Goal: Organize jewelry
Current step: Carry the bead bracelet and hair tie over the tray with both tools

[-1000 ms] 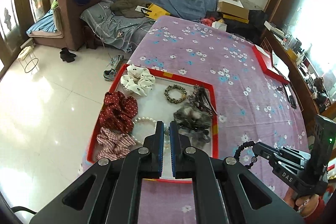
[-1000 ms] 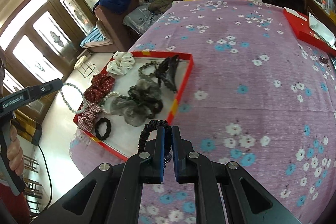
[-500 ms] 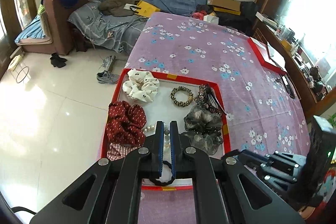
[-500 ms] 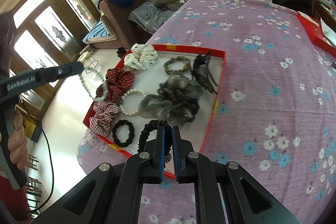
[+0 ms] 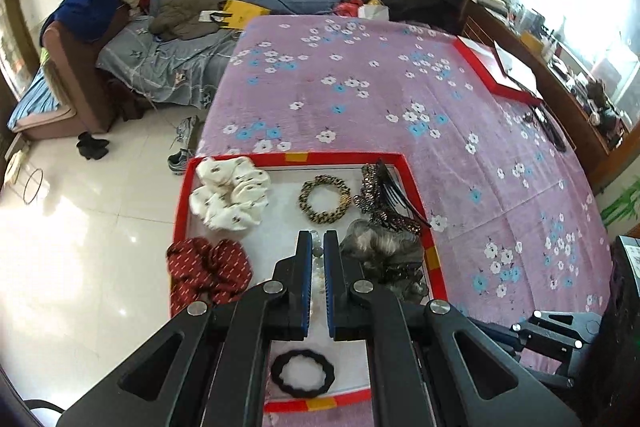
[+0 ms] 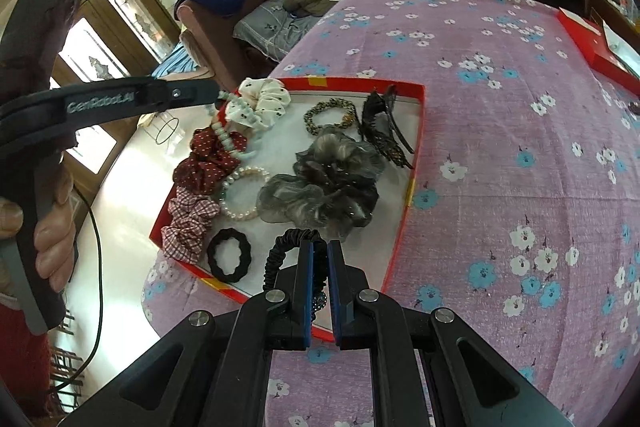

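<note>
Hidden: in the left wrist view the left hand-held gripper [image 5: 318, 247] covers most of the pale green bead bracelet [image 5: 317, 252]; only a few beads show between its blue pads.
Left hand-held gripper: pressed together on the pale green bead bracelet, which hangs over the dark red dotted scrunchie [image 6: 208, 159] in the right wrist view.
Right hand-held gripper [image 6: 319, 251]: pinching a black ruched fabric hair band [image 6: 286, 247]; its lower loop is lost behind the fingers.
Tray: red-rimmed white tray [image 6: 416, 147] on the floral purple bench [image 6: 500, 155].
Change: both hand-held grippers now sit farther over the tray than a second ago; the black ruched fabric hair band was beside the rim then.
</note>
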`<state>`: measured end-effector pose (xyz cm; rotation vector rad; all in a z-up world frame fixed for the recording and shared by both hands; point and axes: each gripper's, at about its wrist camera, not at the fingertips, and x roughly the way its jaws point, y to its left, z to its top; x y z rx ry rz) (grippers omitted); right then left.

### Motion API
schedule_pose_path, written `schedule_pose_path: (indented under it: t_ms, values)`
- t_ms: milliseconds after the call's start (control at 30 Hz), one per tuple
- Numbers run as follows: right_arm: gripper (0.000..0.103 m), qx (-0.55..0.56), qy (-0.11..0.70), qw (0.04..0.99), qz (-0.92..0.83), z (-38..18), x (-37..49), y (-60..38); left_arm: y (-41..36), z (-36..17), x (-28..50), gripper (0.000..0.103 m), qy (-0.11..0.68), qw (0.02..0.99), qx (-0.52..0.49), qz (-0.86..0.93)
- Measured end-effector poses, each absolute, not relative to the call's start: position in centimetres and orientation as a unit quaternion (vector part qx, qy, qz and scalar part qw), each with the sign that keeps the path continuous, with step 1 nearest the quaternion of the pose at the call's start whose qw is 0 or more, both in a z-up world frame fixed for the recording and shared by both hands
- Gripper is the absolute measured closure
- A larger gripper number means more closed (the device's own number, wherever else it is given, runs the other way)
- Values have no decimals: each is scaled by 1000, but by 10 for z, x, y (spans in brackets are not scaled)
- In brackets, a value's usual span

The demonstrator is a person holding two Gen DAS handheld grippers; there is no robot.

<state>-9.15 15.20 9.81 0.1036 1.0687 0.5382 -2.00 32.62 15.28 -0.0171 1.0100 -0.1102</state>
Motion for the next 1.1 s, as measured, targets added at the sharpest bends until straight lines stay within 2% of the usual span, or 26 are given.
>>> schedule_pose_path:
  t_ms: [567, 1100]
  values:
    - [95, 66, 512, 818, 253, 84, -82, 155, 311, 126, 14, 98, 512, 856, 6, -73]
    - [95, 64, 516, 817, 250, 80, -77, 163, 309, 126, 26, 98, 514, 852, -10, -95]
